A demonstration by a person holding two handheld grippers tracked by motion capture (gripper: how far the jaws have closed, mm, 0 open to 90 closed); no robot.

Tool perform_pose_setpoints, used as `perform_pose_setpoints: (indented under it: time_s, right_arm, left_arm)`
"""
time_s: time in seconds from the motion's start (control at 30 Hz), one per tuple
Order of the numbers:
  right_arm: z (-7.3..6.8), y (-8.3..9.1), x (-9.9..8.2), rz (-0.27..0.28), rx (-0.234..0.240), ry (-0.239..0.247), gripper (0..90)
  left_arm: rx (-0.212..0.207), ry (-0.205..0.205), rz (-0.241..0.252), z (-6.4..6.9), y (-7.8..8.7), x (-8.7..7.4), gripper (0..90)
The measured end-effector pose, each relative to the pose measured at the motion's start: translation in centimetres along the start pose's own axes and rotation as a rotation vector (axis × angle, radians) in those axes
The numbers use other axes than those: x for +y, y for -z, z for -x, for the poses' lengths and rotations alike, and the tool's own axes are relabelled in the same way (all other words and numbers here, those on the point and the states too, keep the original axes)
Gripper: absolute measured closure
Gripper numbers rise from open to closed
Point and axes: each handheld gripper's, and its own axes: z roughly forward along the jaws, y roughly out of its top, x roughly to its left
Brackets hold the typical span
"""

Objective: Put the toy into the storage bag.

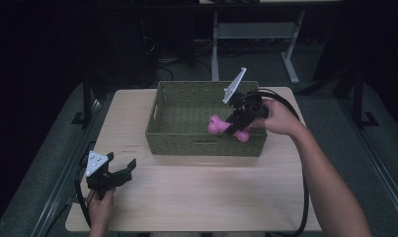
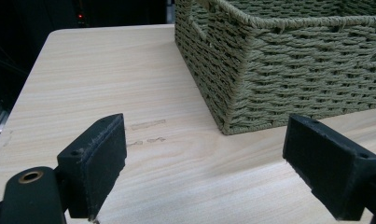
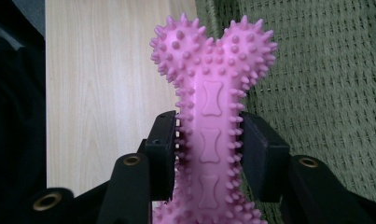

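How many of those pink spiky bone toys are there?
1. The pink spiky bone toy is clamped in the right gripper, held over the near right rim of the green woven basket. Part of the basket's inside is hidden, so another could lie unseen.

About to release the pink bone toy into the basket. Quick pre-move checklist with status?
1. Right tongs shut on the pink bone toy, gripping its shaft on both sides: ok.
2. Toy over the green woven basket, at its front right rim by the high view: ok.
3. Toy fully past the front wall: cannot tell.
4. Basket floor below is free: cannot tell, the right hand and toy cover it.
5. Left tongs open, low at the table's front left corner, apart from the basket: ok.
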Motion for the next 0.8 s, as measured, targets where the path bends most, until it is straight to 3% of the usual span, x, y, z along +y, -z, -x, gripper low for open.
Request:
perform_pose_setpoints:
  time_s: [0.4, 0.8]
  right_arm:
    - [2.7, -0.4, 0.4, -0.036, -0.017, -0.031, 57.8]
    - [5.2, -1.2, 0.0, -0.037, -0.014, -0.081, 57.8]
  left_arm:
    - [-0.002, 0.001, -0.001, 0.0, 0.0, 0.0, 13.0]
    - [-0.002, 0.010, 0.002, -0.2, 0.0, 0.0, 13.0]
